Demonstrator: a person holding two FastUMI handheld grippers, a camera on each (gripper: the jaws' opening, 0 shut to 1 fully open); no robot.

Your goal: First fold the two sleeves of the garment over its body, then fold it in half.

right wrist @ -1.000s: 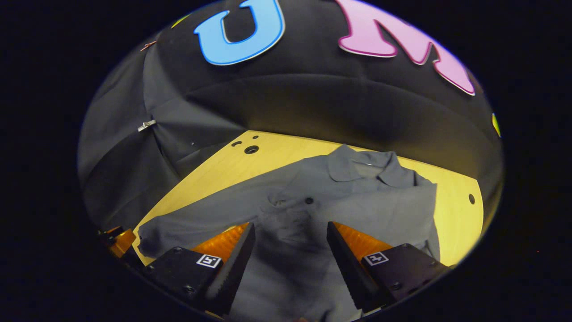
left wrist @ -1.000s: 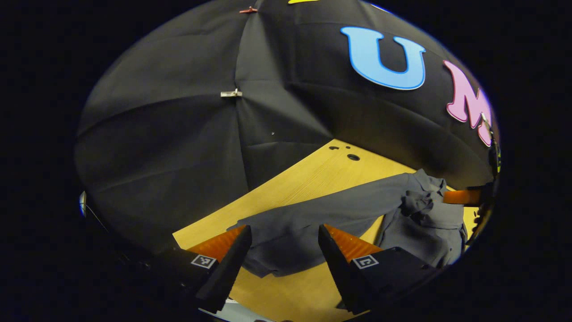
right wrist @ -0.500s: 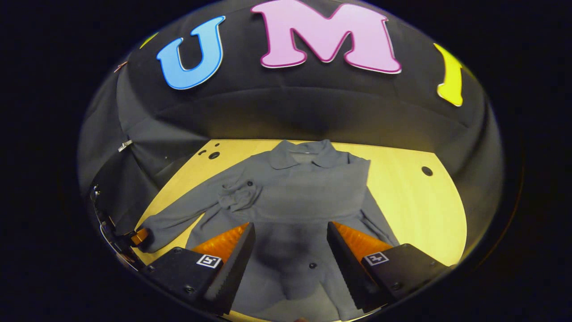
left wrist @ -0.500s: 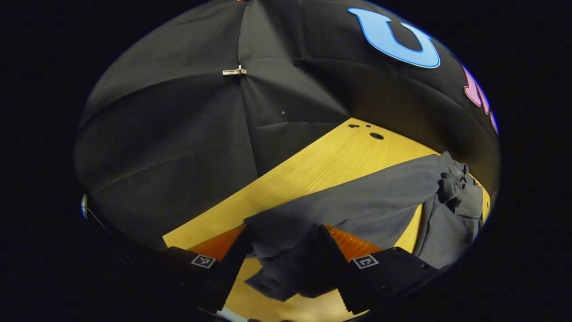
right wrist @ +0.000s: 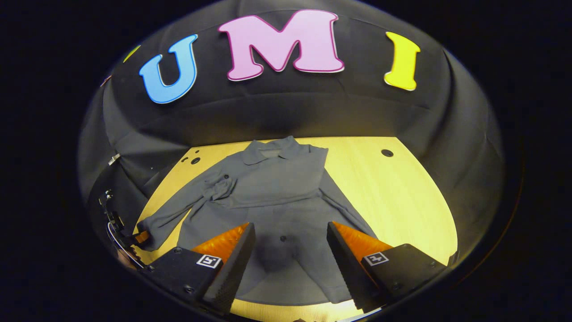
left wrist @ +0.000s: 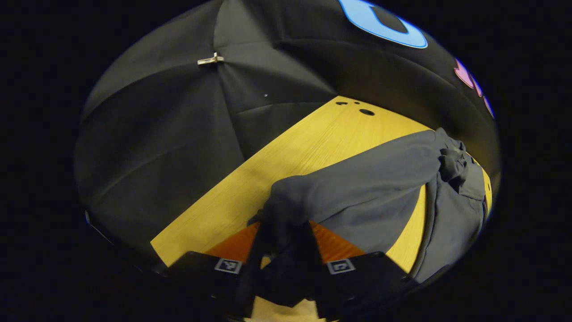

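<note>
A grey collared shirt lies face up on the yellow wooden table, collar at the far side. One sleeve lies folded across the chest, its cuff bunched. The other sleeve stretches out to the left. My left gripper is shut on that sleeve's cuff, and the sleeve runs away from it toward the body. In the right gripper view the left gripper sits at the sleeve's end. My right gripper hangs open above the shirt's lower front, holding nothing.
Bare table lies left of the outstretched sleeve and right of the shirt. Small round holes mark the tabletop near the back. The black cloth wall closes in the table behind and at the left.
My left gripper moved onto the sleeve cuff and shut on it. My right gripper drew back from the shirt, staying open, so more of the garment shows.
</note>
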